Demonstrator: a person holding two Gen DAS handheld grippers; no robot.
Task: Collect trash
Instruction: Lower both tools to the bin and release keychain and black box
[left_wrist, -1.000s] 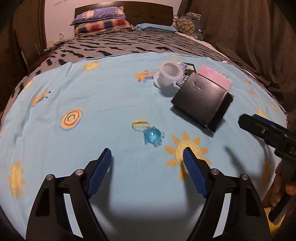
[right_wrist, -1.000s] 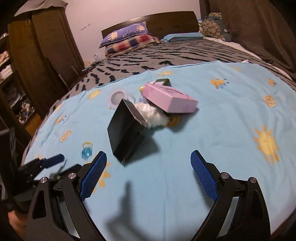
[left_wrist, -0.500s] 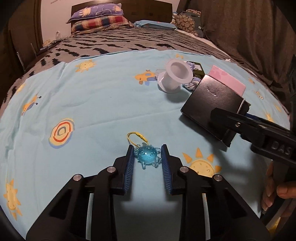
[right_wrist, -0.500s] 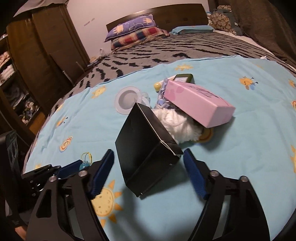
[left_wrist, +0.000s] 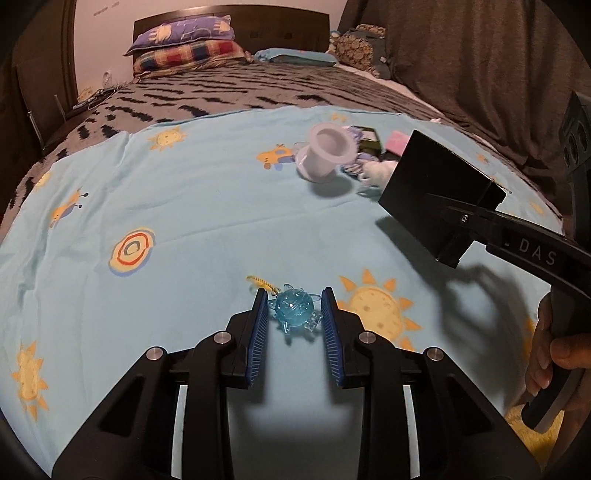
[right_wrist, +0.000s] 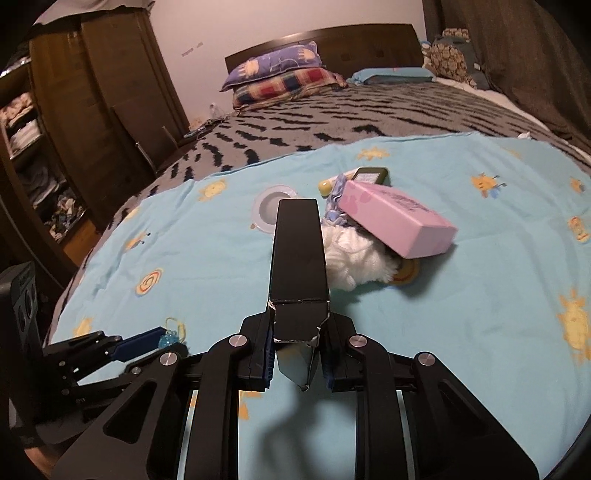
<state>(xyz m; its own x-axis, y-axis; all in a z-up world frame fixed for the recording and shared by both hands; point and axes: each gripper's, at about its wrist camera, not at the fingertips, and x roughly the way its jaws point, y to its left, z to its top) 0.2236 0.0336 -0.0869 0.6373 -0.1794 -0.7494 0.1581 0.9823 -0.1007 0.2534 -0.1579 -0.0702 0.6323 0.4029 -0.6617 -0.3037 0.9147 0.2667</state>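
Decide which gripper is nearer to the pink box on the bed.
Right. The right gripper, clamping the black box, sits just in front of the pink box. The left gripper, closed on the blue toy, is farther off to the side.

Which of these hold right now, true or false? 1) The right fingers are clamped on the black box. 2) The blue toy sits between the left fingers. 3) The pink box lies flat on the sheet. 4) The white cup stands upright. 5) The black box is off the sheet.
1) True: the right gripper pinches the black box by its torn end.
2) True: the blue toy is between the left gripper fingers.
3) False: the pink box is tilted, propped on a white fluffy thing.
4) False: the white cup lies tipped on its side.
5) True: it casts a shadow on the blue sheet.
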